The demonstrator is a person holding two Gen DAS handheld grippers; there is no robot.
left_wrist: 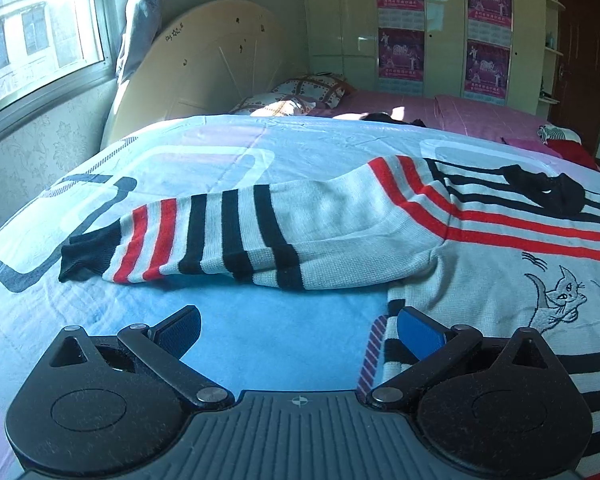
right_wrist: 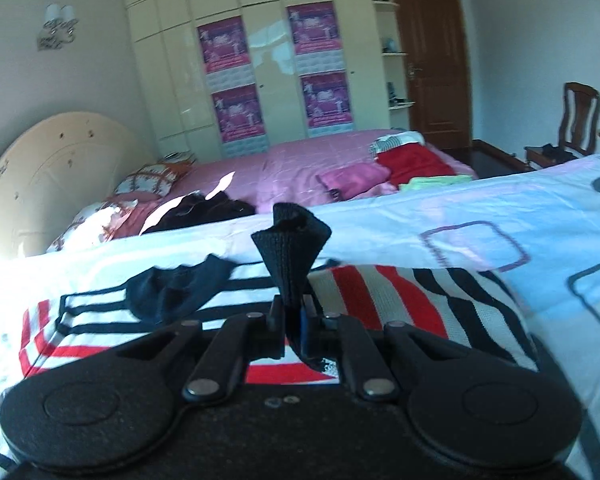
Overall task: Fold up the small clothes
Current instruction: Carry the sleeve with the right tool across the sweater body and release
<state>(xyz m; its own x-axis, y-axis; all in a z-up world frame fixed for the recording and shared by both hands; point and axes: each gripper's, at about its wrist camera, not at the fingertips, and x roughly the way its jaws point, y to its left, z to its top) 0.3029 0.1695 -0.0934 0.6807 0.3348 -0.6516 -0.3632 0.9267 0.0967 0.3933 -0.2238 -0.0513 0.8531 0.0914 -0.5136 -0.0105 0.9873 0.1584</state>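
Nearest the left wrist camera is the left tool [left_wrist: 298,330], its jaws spread wide over the bed with nothing between them; its right pad [left_wrist: 420,334] sits just at the hem edge of the sweater [left_wrist: 480,272], but the pads press on nothing. Nearest the right wrist camera, the right tool [right_wrist: 291,322] has its jaws pinched together on a black cuff [right_wrist: 290,248], which stands up out of the fingers and fans wide at its top.

The bed [left_wrist: 260,340] carries everything under a light blue cover with rounded-square patterns. On it the sweater lies spread flat: grey-white knit with red and black stripes and cat embroidery on the chest, its black neckline [left_wrist: 548,192] toward the far edge of the bed. In the left wrist view one sleeve [left_wrist: 204,240] stretches flat toward the left edge of the bed, ending in its own black cuff. In the right wrist view the other sleeve [right_wrist: 420,312] rises bunched toward the right tool.

Beyond the far edge lie a pink sheet [right_wrist: 300,164], a pillow [left_wrist: 300,94] and folded clothes [right_wrist: 412,164].
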